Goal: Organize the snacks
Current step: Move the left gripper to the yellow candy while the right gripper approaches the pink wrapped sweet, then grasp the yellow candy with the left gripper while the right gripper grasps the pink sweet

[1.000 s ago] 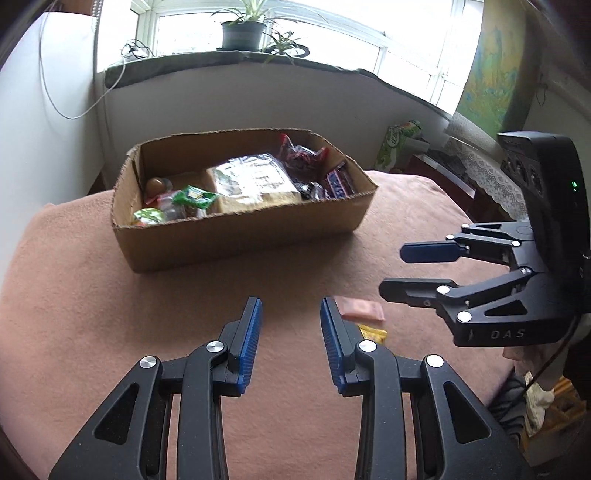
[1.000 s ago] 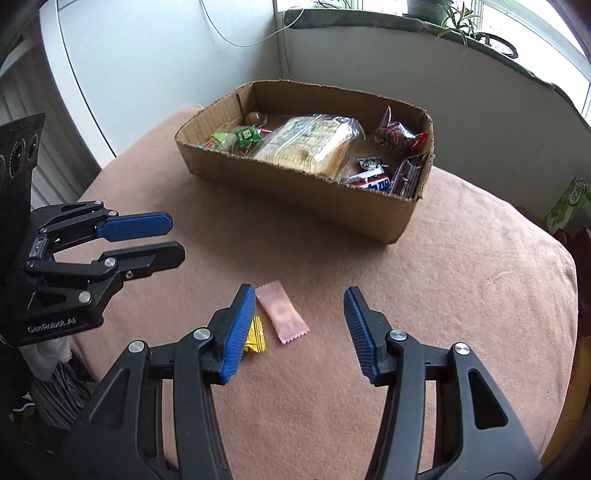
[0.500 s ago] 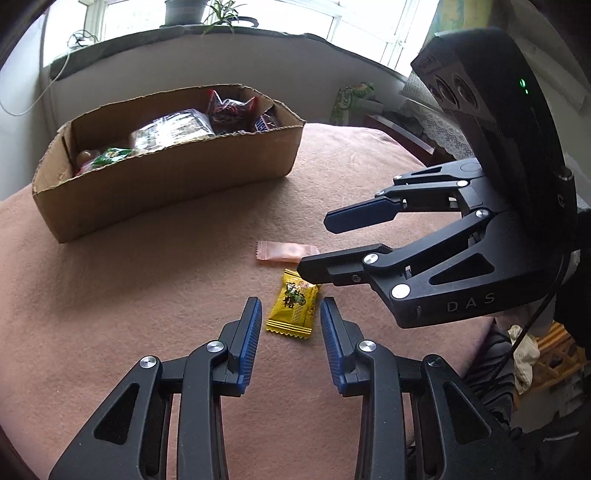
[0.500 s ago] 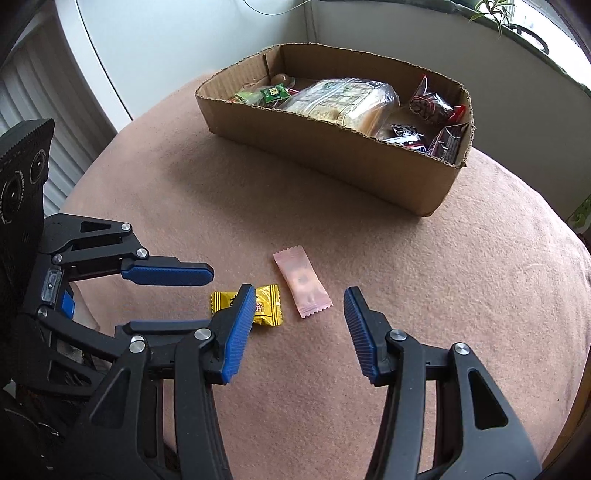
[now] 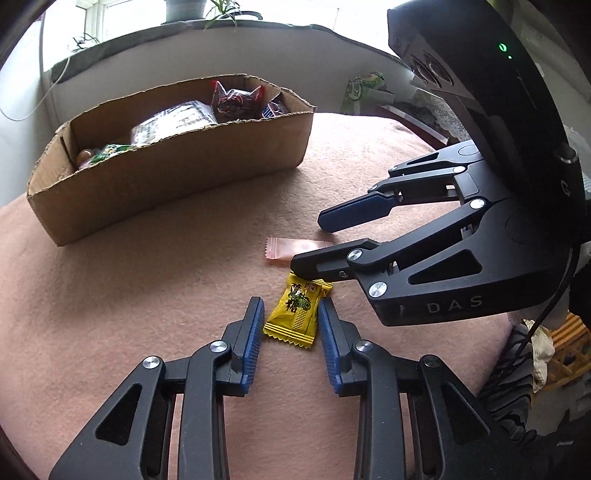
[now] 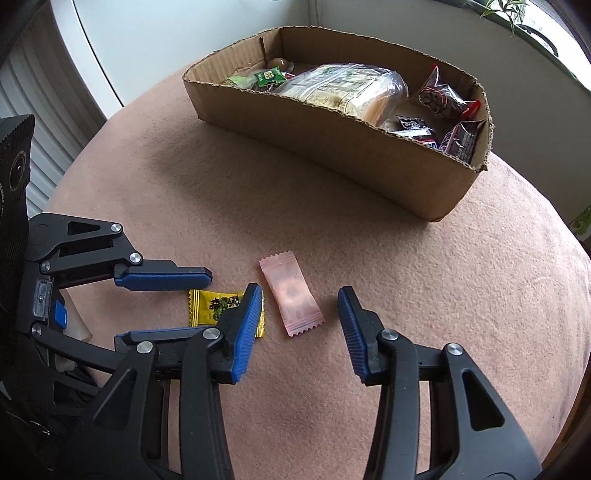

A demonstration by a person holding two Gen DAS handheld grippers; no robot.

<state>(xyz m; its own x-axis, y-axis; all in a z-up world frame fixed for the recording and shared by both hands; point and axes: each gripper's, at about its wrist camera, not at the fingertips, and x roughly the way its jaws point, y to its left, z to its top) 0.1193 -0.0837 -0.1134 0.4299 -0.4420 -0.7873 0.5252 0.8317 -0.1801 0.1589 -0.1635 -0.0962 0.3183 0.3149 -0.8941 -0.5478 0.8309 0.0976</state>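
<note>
my left gripper (image 5: 291,325) had just been closing, jaws still apart around the yellow candy (image 5: 295,314); my right gripper (image 6: 297,314), also closing, straddled the pink candy (image 6: 291,295) on the cloth (image 6: 406,277). i judged both should pinch low and squarely.

Bright window (image 5: 110,22), potted plants (image 5: 207,9) along sill, white walls (image 6: 166,33).

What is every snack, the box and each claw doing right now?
Yellow candy: flat on the blanket, between the left claw's pads, not gripped yet.
Pink candy: flat on the blanket, between the right claw's pads, untouched.
Cardboard box: open-topped, holding snacks.
Left claw: open, just been closing around the yellow candy.
Right claw: open, just been closing.
</note>
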